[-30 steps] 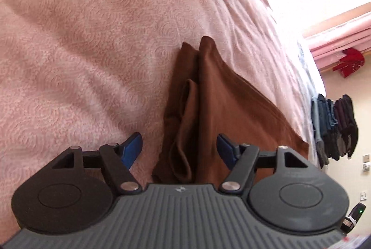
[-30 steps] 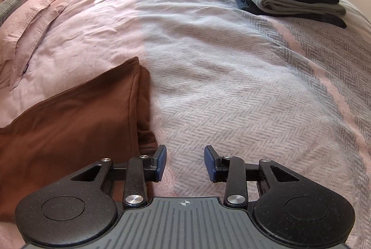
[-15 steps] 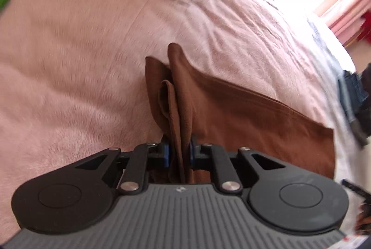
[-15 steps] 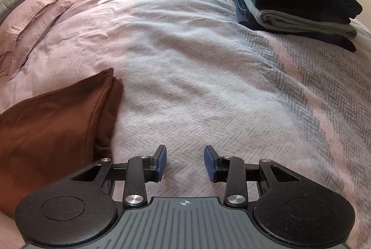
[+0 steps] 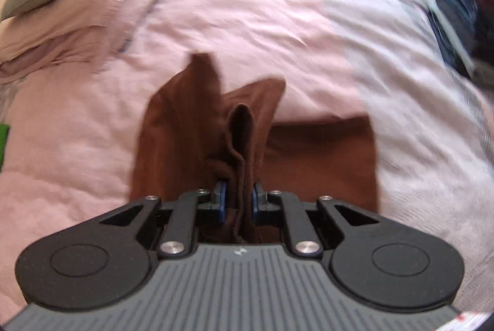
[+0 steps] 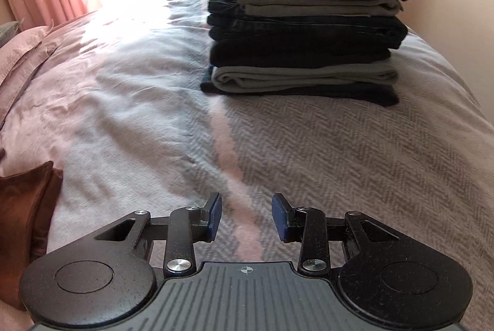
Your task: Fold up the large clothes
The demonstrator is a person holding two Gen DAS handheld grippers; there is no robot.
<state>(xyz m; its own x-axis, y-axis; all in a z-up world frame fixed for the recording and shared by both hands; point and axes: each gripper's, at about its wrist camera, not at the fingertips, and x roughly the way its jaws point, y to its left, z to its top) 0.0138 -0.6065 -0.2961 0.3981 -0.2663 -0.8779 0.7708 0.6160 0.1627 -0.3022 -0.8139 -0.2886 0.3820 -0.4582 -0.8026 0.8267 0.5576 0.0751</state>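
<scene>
While left gripper (image 5: 237, 201) pinches brown garment (image 5: 321, 164) edge, bedspread (image 6: 339, 152) lies bare.

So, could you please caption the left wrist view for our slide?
Left gripper shut on bunched brown garment above the pink bedspread.

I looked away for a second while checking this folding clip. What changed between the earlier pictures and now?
The left gripper closed on a bunched fold of the brown fabric garment and is pulling that end up off the pink bedspread. The right gripper moved away from the garment toward the stack of folded dark clothes, which now looks nearer. Unchanged: right jaws open and empty, stack untouched.
</scene>
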